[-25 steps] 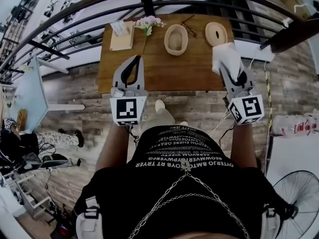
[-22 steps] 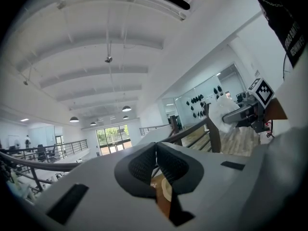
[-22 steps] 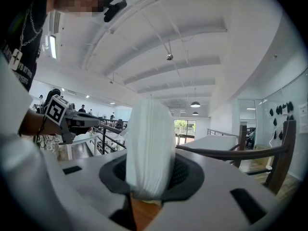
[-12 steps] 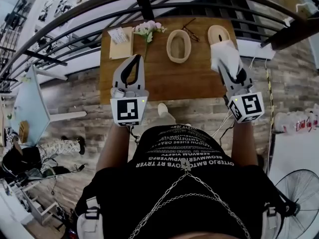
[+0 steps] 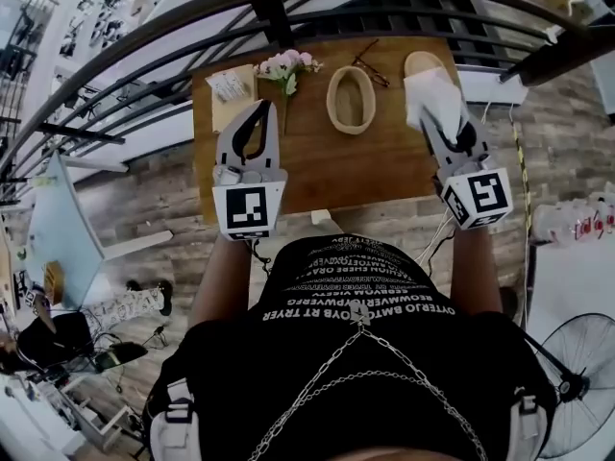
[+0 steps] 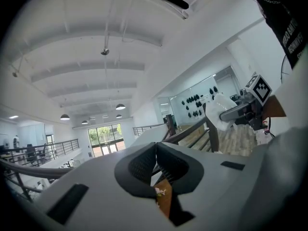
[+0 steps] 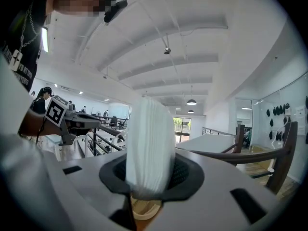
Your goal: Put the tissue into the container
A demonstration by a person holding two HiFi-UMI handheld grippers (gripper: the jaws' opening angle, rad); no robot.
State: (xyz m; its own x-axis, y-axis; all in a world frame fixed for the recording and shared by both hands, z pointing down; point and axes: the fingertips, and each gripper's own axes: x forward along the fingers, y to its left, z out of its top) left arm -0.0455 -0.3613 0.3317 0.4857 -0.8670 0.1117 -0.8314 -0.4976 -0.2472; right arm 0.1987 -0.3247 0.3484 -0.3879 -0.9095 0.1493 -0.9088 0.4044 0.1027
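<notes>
White tissue (image 5: pixel 430 92) is sitting clamped in the right gripper (image 7: pixel 150 173), left gripper (image 6: pixel 155 163) closed, empty — carry step, I reckon; next it's needing lining up over the container (image 5: pixel 331 99).

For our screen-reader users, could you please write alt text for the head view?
The right gripper clamps a folded white tissue above a brown wooden table, near a pale oval container. The left gripper, shut and empty, hovers over the table near pink flowers.

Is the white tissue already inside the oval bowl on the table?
No, the tissue is pinched in the right tool, and the oval bowl sits empty.
</notes>
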